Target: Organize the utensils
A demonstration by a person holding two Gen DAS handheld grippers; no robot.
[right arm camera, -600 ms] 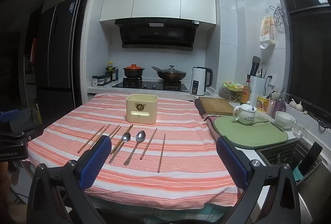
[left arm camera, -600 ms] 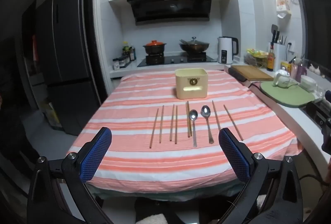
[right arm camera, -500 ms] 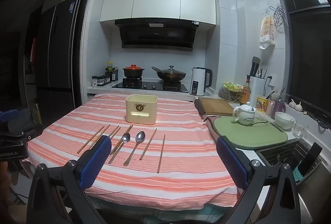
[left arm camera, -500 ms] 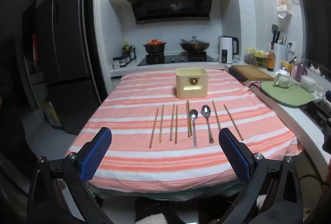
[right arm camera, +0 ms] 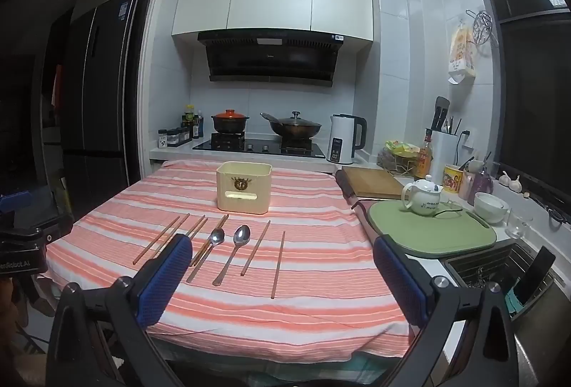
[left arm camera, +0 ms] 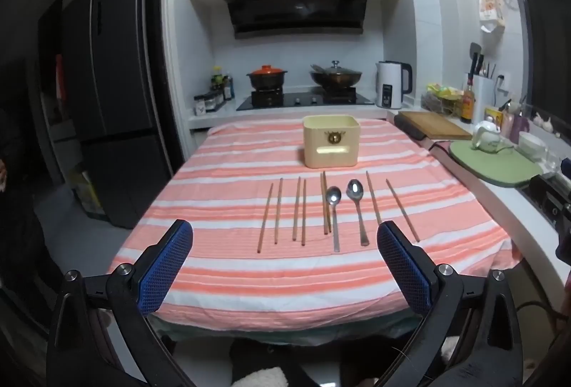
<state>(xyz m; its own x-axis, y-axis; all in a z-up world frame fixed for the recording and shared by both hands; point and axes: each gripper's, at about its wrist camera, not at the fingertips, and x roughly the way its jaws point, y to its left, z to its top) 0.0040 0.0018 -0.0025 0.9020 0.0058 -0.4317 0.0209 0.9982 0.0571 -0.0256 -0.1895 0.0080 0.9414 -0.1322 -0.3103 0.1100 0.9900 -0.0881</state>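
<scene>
Nothing has shifted since the earlier frames: from the left wrist, left gripper [left arm camera: 284,256] hangs spread wide and empty short of the table edge, chopsticks [left arm camera: 299,208] and spoons [left arm camera: 333,199] in a row before the cream holder [left arm camera: 331,141]. Right wrist: right gripper [right arm camera: 282,271] likewise spread, empty, above the near cloth [right arm camera: 321,308]. Risk, as I judge it: thin sticks lie flat on soft fabric, so pads may pinch cloth or take two at once.

At the left edge, the black device [right arm camera: 18,251] reads "enRobot.AI"; the far white kettle [right arm camera: 343,142] display shows "00".
</scene>
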